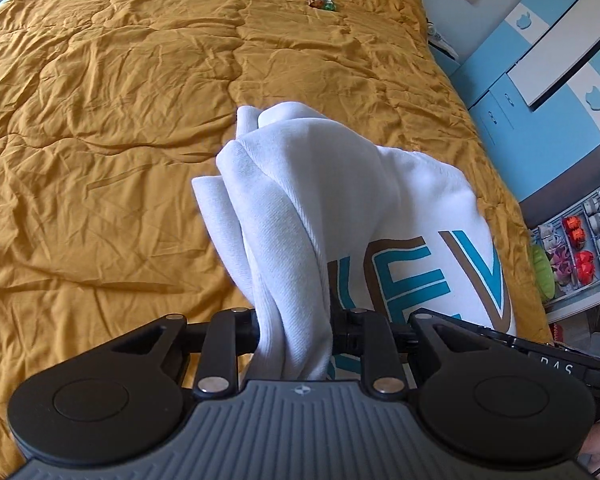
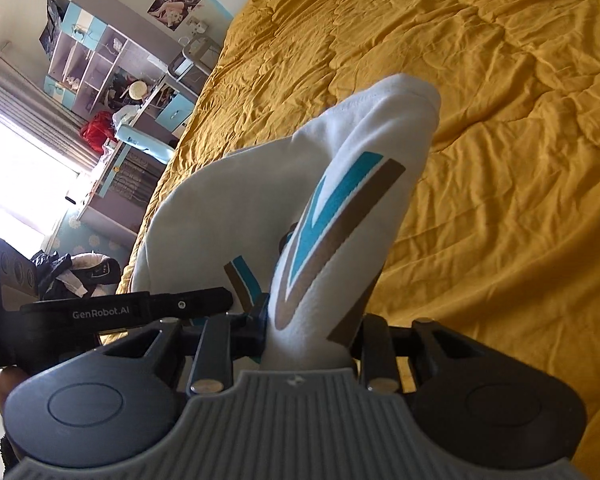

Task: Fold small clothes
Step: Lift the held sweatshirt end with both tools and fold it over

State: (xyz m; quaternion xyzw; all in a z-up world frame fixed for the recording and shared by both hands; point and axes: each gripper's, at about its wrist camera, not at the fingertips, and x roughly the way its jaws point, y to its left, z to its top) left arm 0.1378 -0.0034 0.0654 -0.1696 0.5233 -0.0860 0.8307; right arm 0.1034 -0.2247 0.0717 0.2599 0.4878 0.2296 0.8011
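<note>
Both grippers — left gripper [image 1: 292, 320] and right gripper [image 2: 308, 328] — are clamping the bunched white top [image 1: 320, 200] above the bed [image 1: 100, 120]; folding's barely starting.

A wide bed covered by a wrinkled, quilted mustard-yellow cotton duvet [image 1: 112, 128] fills the scene. At its far end, right of the centre seam, lies a small flat green-and-brown printed packet [image 1: 321, 1], alone on the fabric.

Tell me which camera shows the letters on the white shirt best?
The left wrist view: the blue-and-brown letters on the white shirt face the camera there. The right wrist view shows only slanted, folded stripes of them.
</note>
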